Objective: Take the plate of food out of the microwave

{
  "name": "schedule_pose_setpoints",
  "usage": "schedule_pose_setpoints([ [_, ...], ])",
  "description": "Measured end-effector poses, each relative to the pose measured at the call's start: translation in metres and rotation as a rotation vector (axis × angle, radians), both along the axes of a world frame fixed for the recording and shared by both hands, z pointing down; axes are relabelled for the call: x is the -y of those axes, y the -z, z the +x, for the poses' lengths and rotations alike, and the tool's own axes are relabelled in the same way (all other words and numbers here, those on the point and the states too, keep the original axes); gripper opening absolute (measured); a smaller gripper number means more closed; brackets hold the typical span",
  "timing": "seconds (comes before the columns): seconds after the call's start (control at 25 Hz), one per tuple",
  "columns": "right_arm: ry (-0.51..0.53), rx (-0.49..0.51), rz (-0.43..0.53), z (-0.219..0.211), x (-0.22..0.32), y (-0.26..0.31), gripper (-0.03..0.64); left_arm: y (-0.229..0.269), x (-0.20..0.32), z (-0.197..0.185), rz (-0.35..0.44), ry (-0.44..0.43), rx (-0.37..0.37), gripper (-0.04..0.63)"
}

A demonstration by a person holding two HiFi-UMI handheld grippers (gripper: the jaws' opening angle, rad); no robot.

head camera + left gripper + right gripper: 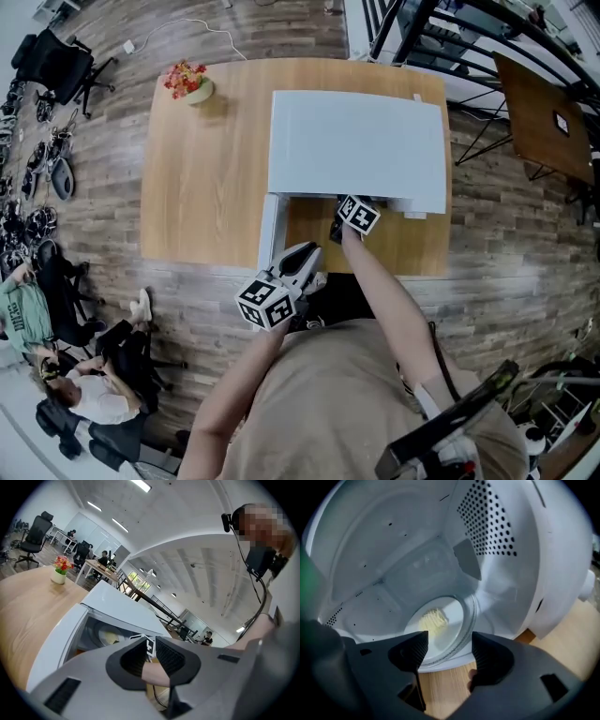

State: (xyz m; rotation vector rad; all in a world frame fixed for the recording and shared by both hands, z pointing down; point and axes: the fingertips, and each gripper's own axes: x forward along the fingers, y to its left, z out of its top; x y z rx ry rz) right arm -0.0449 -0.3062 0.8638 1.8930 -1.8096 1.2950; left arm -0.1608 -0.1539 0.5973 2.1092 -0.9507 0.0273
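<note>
Two grippers are in use, but only one is near the food. The right gripper (449, 641) points down into the open mouth of the microwave (356, 150). Its jaws stand about half apart with nothing between them, and through the gap one sees only the wooden table (197, 187) and the lower edge of the oven. This opening seems chosen to fit over the rim of the plate (451, 615), which lies flat on the floor of the chamber, a little ahead of the jaws and not touched. A small heap of pale yellow food (432, 619) sits on the plate, so the plate probably must be kept level when it comes out.

The left gripper (150, 645) hangs just beside the door (269, 230), which stands swung out at the left side of the microwave. Its jaws are only a little apart and hold nothing, and the person's right arm shows behind the gap. It is perhaps placed there to stop the door from swinging in. The task is at its beginning: the plate is not yet gripped.
</note>
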Motion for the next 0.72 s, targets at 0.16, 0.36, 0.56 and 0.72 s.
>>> schedule_pose_setpoints([
  [0.16,0.062,-0.059,-0.017,-0.002,-0.003,-0.004,0.280,-0.002,-0.009,-0.003,-0.003,0.006,0.011,0.040],
  [0.36,-0.034,0.125,-0.012,0.013,-0.012,-0.001,0.116,0.002,-0.014,-0.001,0.005,-0.001,0.016,0.038],
  [0.56,-0.143,0.377,0.003,0.026,-0.022,0.003,0.060,0.004,-0.018,0.012,0.005,-0.022,0.018,0.038],
  [0.72,-0.234,0.579,0.022,0.029,-0.028,0.010,0.029,0.002,-0.022,0.016,0.000,-0.030,0.026,0.038],
])
